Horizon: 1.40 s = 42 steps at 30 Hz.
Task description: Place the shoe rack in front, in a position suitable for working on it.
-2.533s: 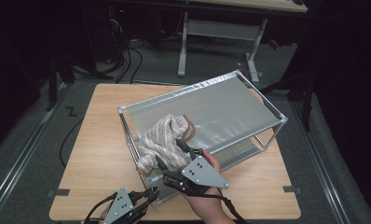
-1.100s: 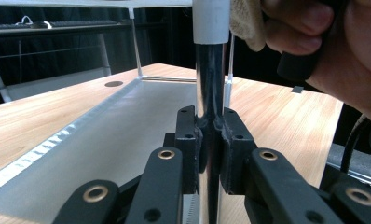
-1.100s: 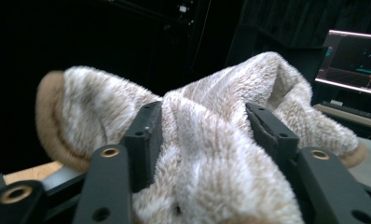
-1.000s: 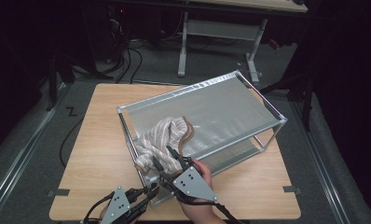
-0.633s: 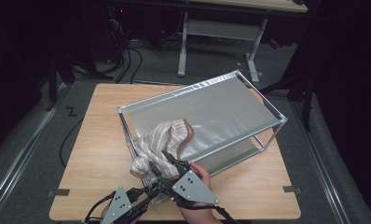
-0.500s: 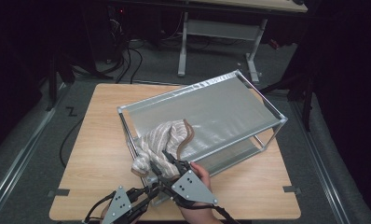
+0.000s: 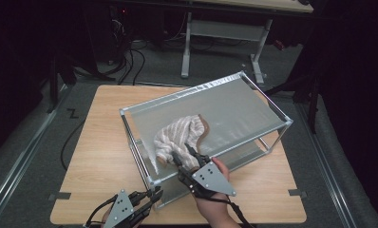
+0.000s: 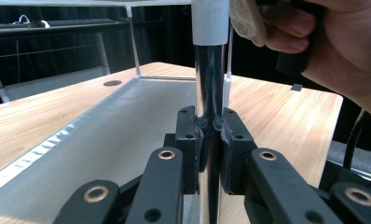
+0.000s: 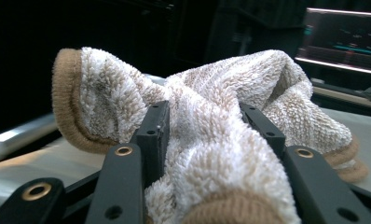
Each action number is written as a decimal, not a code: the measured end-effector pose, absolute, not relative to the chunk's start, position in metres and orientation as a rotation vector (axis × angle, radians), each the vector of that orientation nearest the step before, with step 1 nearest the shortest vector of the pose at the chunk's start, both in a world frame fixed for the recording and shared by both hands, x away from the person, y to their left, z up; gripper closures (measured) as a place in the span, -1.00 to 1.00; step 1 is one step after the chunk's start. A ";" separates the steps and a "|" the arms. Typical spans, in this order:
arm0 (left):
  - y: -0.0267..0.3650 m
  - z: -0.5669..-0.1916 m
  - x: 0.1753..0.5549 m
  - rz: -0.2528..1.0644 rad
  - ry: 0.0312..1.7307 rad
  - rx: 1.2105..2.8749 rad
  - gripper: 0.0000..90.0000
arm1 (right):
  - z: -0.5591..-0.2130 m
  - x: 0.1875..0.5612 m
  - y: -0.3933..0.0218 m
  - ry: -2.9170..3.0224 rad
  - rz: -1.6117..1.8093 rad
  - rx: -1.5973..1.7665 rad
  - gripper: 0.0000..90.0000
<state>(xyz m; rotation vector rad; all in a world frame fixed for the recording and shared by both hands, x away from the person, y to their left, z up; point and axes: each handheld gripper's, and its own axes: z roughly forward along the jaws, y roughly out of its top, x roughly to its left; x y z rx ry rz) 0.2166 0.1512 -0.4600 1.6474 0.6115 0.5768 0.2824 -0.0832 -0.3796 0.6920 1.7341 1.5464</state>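
While the right tool (image 7: 183,156) pinches a bunched striped towel (image 7: 180,136) lying on the mesh top of a metal frame rack (image 7: 253,102), its pads are buried in the pile, so the contact itself is hidden; its jaws have just been closing. Around the wooden worktop (image 7: 97,142) the room is dark, with cables on the floor. From above, the left tool (image 7: 151,195) is partly cut off; its own view shows it clamped on the rack's near corner post (image 8: 209,70).

No readable text, label or number anywhere.
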 end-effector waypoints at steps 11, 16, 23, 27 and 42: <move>0.156 -0.460 0.215 0.597 0.623 1.649 0.77 | -0.383 0.317 -0.136 1.632 1.495 0.832 0.25; 0.162 -0.459 0.214 0.614 0.639 1.648 0.77 | -0.384 0.332 -0.160 1.579 1.475 0.902 0.24; 0.173 -0.459 0.212 0.632 0.674 1.639 0.77 | -0.385 0.346 -0.190 1.507 1.425 0.966 0.24; 0.178 -0.459 0.211 0.640 0.691 1.632 0.77 | -0.386 0.353 -0.205 1.465 1.390 0.985 0.23; 0.189 -0.460 0.205 0.673 0.728 1.612 0.77 | -0.389 0.371 -0.247 1.333 1.329 1.074 0.19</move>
